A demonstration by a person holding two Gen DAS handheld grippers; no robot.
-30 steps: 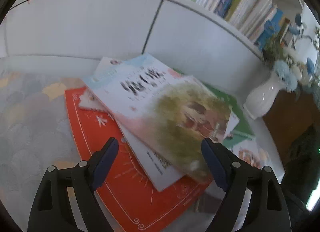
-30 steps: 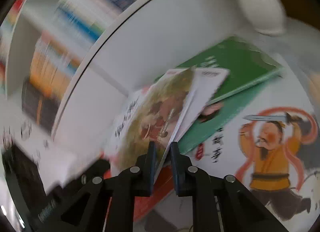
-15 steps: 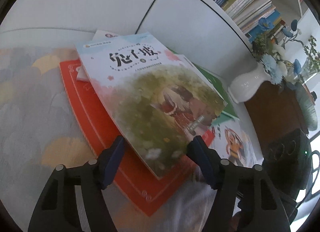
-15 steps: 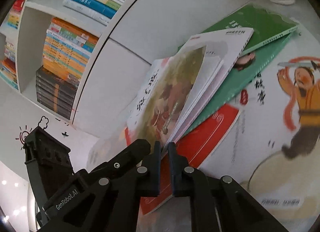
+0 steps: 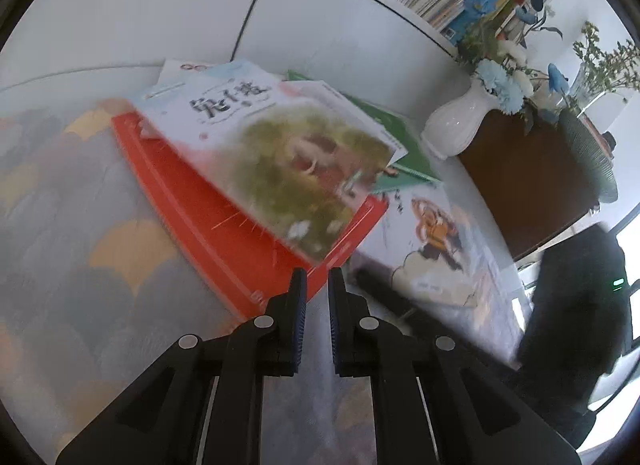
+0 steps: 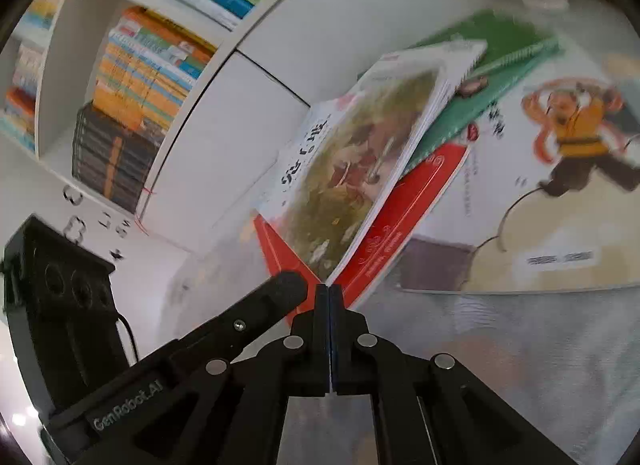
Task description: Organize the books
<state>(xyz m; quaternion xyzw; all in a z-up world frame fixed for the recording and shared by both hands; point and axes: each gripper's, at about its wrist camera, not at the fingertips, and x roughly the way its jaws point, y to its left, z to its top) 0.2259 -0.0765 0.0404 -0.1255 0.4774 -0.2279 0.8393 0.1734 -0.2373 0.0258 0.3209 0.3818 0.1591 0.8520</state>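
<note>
An illustrated book [image 5: 288, 169] with a green and brown cover lies tilted on top of a red book [image 5: 208, 217]. My right gripper [image 6: 329, 291] is shut on the near corner of the illustrated book [image 6: 352, 177], whose page edge is raised off the red book [image 6: 400, 233]. My left gripper [image 5: 316, 277] has its jaws drawn in to a narrow slit. Its tips sit at the red book's near edge with nothing clearly held. A left finger [image 6: 280, 289] shows beside the right gripper.
A green book [image 5: 400, 157] and a white book with an orange figure [image 5: 436, 249] lie to the right on the patterned cloth [image 5: 80, 225]. A white vase [image 5: 456, 129] stands by a dark cabinet [image 5: 528, 185]. Filled shelves [image 6: 140, 85] rise behind white doors.
My left gripper went from wide open around the illustrated book to closed, and drew back to the red book's edge. The right gripper stayed shut on the book's corner while that book shifted.
</note>
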